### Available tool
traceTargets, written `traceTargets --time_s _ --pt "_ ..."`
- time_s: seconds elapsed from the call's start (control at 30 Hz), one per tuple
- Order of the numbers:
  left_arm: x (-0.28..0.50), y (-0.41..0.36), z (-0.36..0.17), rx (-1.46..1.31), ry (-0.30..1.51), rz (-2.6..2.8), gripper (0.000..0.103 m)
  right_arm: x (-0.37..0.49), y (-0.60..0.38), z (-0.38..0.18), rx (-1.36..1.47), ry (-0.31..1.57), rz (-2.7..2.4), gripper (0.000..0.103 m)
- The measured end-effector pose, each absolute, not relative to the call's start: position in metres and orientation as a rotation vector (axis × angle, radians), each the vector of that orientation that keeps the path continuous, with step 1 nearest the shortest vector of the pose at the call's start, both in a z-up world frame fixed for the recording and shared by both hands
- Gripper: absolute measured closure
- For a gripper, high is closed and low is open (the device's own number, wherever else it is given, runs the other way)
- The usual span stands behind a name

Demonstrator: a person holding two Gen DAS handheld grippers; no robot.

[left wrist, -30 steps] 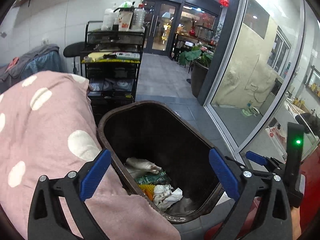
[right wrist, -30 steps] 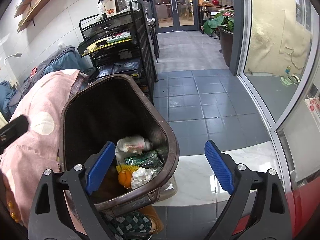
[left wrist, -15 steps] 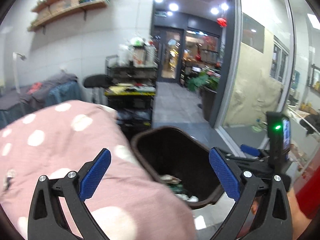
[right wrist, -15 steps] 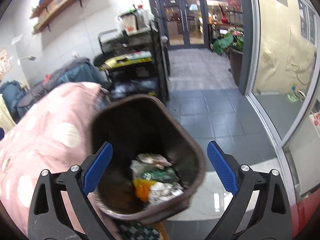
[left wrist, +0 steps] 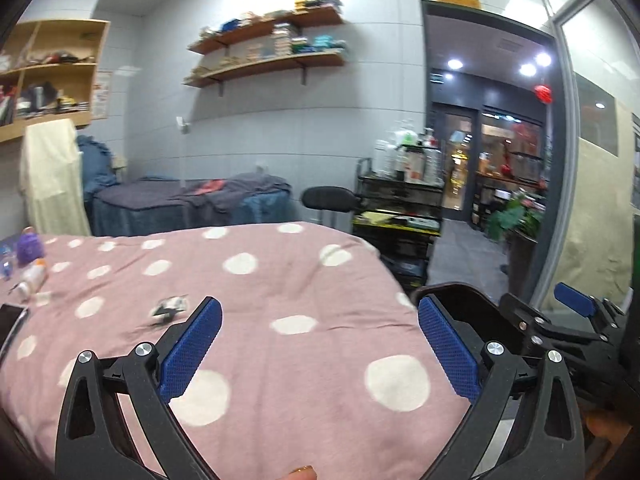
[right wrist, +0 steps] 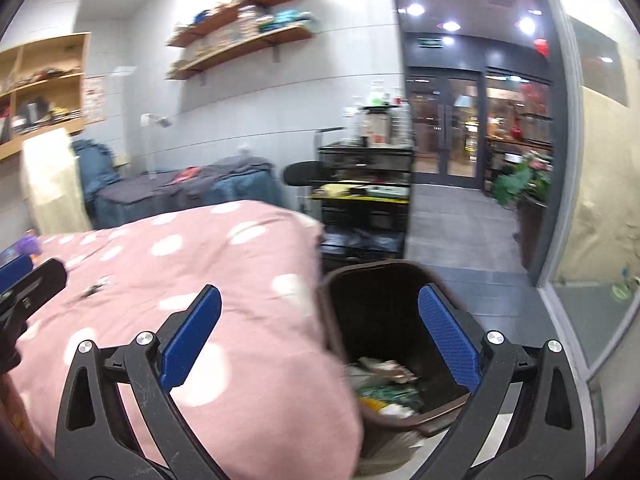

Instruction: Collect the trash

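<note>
Both my left hand-held gripper (left wrist: 319,344) and right hand-held gripper (right wrist: 319,342) are released and empty, the right's jaws having just been opening, aimed over the bed (left wrist: 280,280) toward the scrap (left wrist: 170,306) near its left edge, the bin (right wrist: 360,280) waiting at its right edge.

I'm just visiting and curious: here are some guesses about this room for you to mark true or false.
1. The brown bin stands beside the pink spotted blanket. True.
2. The bin is empty. False: crumpled trash lies in its bottom.
3. The right gripper is carrying a piece of trash. False: its fingers stand wide apart with nothing between them.
4. A small crumpled scrap lies on the blanket. True.
5. The wall shelves are bare. False: they are stacked with things.
</note>
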State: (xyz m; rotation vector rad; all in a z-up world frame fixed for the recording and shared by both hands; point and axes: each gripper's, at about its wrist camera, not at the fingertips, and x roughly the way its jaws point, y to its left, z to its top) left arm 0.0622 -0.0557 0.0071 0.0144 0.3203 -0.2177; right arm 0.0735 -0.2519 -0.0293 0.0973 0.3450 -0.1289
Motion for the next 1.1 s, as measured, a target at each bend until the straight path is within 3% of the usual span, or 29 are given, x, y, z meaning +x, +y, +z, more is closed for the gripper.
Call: traceTargets --time_s 0.5,1.1 --pt "0.023 -0.012 0.008 -0.035 0.272 -0.039 0.006 0.027 -0.200 -0.021 0.014 0.267 -0.017 0.006" --pt "0.013 -0.005 0.010 -0.058 0.238 -0.019 0.006 0.023 -0.209 -0.017 0.052 0.261 -0.007 0.006"
